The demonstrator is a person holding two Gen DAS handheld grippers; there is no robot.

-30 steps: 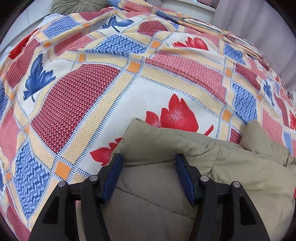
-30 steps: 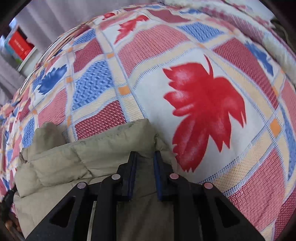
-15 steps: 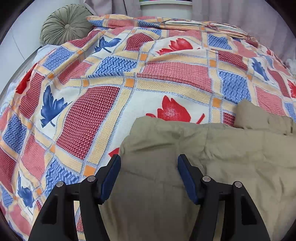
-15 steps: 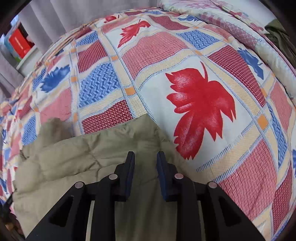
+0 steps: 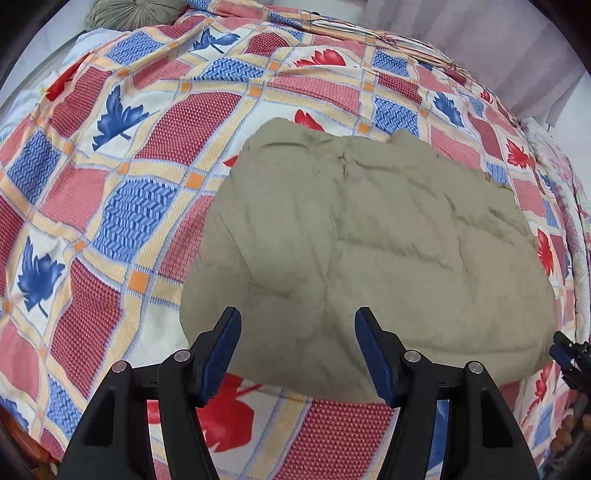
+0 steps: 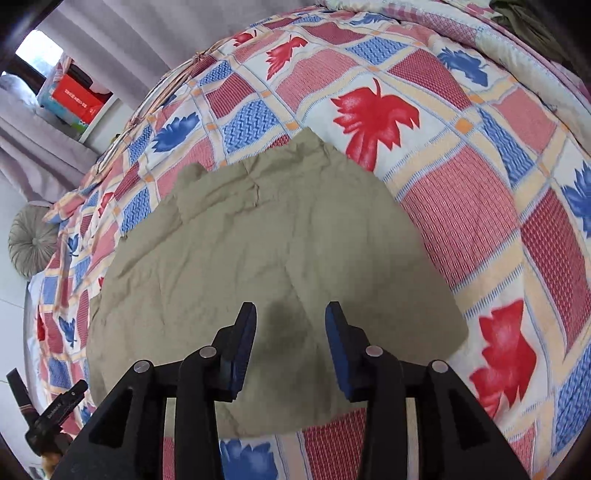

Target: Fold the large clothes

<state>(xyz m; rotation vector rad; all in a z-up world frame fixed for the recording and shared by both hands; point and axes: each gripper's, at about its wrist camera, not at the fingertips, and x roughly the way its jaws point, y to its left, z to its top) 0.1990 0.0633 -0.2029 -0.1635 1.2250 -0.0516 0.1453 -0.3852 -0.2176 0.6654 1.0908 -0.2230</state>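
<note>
The left gripper (image 5: 297,349) has its blue-padded fingers (image 5: 221,350) spread wide with nothing between them; it hangs above the near edge of the jacket (image 5: 369,240) without touching it. The right gripper (image 6: 290,345) has just been opening its jaws, and its fingers (image 6: 242,349) stand apart over the same near edge, free of the cloth, casting a dark shadow on it. The jacket, khaki and quilted, lies folded into a rough rectangle in the middle of the bedspread (image 5: 110,206), a patchwork of red, blue and cream squares with leaf prints. At the far left a round green cushion (image 5: 133,14) rests by the wall. Grey curtains (image 6: 110,44) hang beyond the bed, beside a shelf holding a red box (image 6: 77,99).
</note>
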